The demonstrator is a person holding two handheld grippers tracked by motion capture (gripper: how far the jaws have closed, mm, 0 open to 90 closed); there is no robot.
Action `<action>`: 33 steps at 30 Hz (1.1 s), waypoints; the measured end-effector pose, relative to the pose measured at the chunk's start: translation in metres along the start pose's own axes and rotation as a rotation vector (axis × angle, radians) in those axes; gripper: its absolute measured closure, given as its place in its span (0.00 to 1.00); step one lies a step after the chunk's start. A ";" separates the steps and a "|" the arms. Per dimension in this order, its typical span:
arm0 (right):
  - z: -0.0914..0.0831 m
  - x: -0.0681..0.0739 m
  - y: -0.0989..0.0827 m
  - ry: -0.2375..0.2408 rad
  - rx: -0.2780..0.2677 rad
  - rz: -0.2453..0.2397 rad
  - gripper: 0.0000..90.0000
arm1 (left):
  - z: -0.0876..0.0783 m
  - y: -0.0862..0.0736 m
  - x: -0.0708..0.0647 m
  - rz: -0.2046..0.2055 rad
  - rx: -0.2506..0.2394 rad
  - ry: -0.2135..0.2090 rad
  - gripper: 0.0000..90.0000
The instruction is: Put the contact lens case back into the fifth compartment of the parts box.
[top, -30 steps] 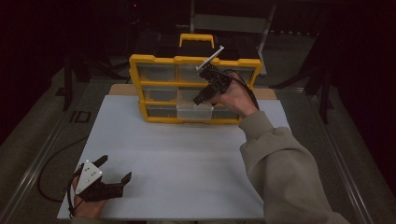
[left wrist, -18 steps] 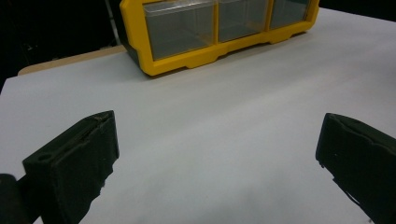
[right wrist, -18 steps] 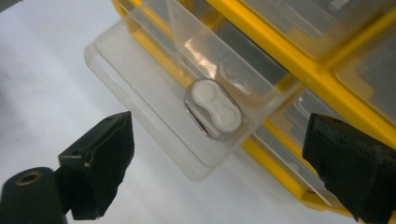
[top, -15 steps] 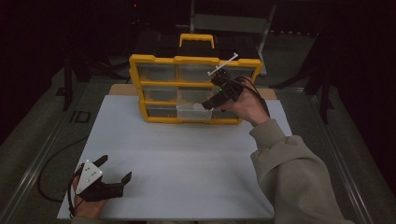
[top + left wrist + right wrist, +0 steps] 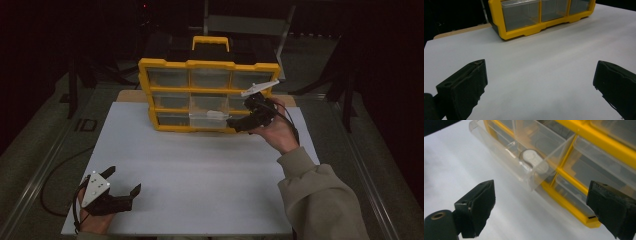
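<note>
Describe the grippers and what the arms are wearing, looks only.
Both grippers are black with two blocky black jaws. The left gripper carries a grey three-cornered plate with small dark holes, and a black cable trails from it. The right gripper has a similar pale plate and a thin black cable. The right sleeve is loose and beige.

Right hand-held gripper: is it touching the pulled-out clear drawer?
Apart. The right gripper view shows the right hand-held gripper open, white table between its jaws and the drawer.
</note>
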State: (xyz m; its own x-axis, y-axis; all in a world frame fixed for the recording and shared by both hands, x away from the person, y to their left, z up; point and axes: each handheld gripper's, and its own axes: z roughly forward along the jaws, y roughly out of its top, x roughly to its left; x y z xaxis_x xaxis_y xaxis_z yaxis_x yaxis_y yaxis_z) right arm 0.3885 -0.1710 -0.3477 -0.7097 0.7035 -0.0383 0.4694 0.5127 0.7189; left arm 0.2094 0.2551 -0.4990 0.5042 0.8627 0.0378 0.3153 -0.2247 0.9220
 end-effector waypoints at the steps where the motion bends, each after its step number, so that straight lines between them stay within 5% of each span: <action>1: -0.001 0.000 -0.005 0.002 -0.013 -0.006 0.10 | 0.000 0.000 0.000 0.000 -0.001 -0.001 0.00; 16: -0.017 0.008 -0.094 -0.014 -0.206 0.016 0.10 | 0.003 0.007 0.006 -0.028 -0.025 0.009 0.00; 21: -0.026 0.014 -0.127 0.016 -0.265 0.078 0.09 | 0.004 0.008 0.008 -0.044 -0.042 0.007 0.00; 29: -0.033 0.027 -0.165 -0.019 -0.337 0.087 0.09 | 0.005 0.009 0.009 -0.058 -0.058 0.002 0.00; 31: -0.033 0.031 -0.185 -0.004 -0.393 0.136 0.09 | 0.004 0.009 0.008 -0.058 -0.070 -0.003 0.00; 33: -0.032 0.033 -0.191 -0.021 -0.402 0.133 0.09 | 0.004 0.009 0.008 -0.057 -0.072 -0.003 0.00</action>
State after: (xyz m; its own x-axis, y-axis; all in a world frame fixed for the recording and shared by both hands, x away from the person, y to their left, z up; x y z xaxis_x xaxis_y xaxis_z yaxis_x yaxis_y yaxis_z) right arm 0.2587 -0.2616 -0.4635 -0.6443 0.7623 0.0617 0.3110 0.1875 0.9317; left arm 0.2191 0.2583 -0.4920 0.4899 0.8716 -0.0165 0.2852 -0.1424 0.9478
